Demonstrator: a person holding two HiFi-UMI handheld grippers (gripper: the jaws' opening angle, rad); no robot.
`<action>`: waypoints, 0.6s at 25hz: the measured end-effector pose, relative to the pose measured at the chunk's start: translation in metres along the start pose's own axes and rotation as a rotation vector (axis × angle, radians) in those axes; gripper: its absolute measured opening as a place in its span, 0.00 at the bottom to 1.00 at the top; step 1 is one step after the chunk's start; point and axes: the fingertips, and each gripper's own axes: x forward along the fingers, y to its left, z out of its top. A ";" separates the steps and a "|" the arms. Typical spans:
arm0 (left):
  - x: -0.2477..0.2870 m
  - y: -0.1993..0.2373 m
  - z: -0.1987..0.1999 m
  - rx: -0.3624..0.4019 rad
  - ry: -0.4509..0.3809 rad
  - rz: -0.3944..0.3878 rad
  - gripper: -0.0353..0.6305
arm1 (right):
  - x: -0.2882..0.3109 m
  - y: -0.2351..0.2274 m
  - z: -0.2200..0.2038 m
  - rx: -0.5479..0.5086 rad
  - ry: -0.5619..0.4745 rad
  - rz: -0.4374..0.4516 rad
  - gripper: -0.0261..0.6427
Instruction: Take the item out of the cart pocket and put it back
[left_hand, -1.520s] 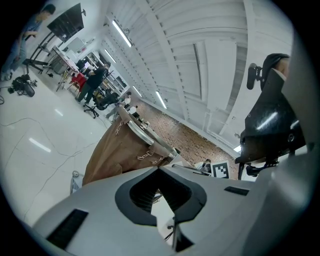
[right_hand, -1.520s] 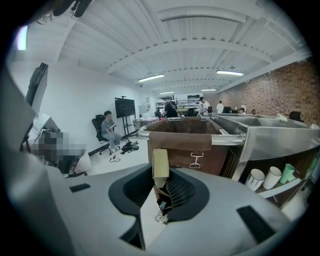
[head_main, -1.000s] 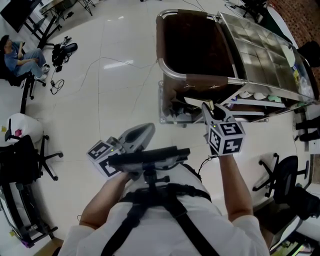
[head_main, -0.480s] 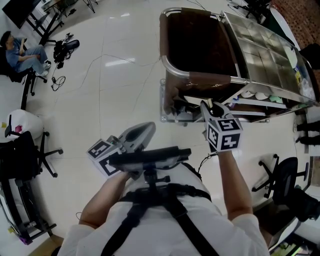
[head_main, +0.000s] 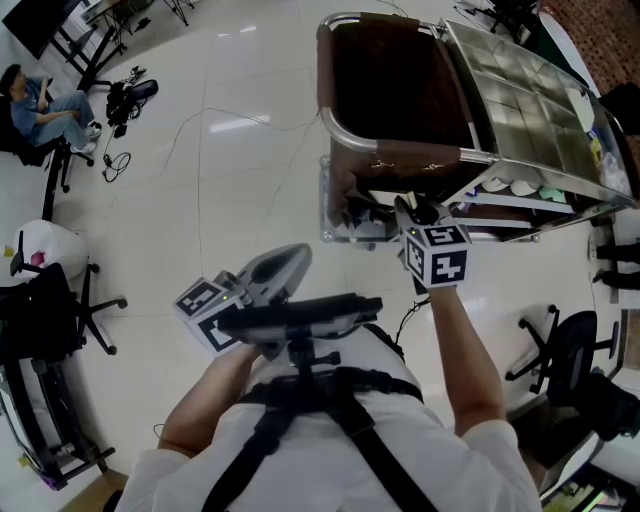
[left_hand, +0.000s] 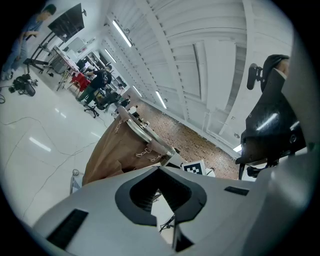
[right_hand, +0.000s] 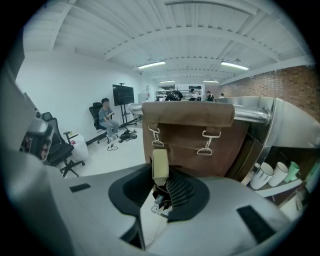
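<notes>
My right gripper (right_hand: 162, 186) is shut on a small flat beige item (right_hand: 160, 166), which stands upright between the jaws. Right behind it hangs the cart's brown bag (right_hand: 200, 135), with a pocket front and two metal clasps (right_hand: 205, 145). In the head view the right gripper (head_main: 411, 213) sits low against the near end of the brown bag (head_main: 390, 90), its marker cube (head_main: 437, 257) toward me. My left gripper (head_main: 291, 262) hangs back near my body, shut and holding nothing. Its own view, where the left gripper (left_hand: 159, 172) is, shows the bag (left_hand: 117, 150) from the side, some way off.
The cart's steel top (head_main: 520, 100) slopes away to the right, with cups (right_hand: 265, 175) on a shelf under it. Office chairs stand at the left (head_main: 50, 310) and right (head_main: 570, 360). A seated person (head_main: 40, 100) and floor cables (head_main: 120, 160) are far left.
My right gripper has moved forward with the beige item, closer to the near end of the brown bag. The left gripper has stayed put.
</notes>
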 end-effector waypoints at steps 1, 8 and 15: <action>0.000 0.000 0.000 0.000 -0.001 0.001 0.04 | 0.002 0.000 -0.002 0.002 0.005 -0.001 0.15; -0.001 0.000 0.000 -0.002 -0.001 0.008 0.04 | 0.020 -0.003 -0.016 0.029 0.057 -0.008 0.15; -0.002 -0.001 -0.001 -0.002 -0.003 0.006 0.04 | 0.033 0.002 -0.026 0.024 0.102 -0.006 0.16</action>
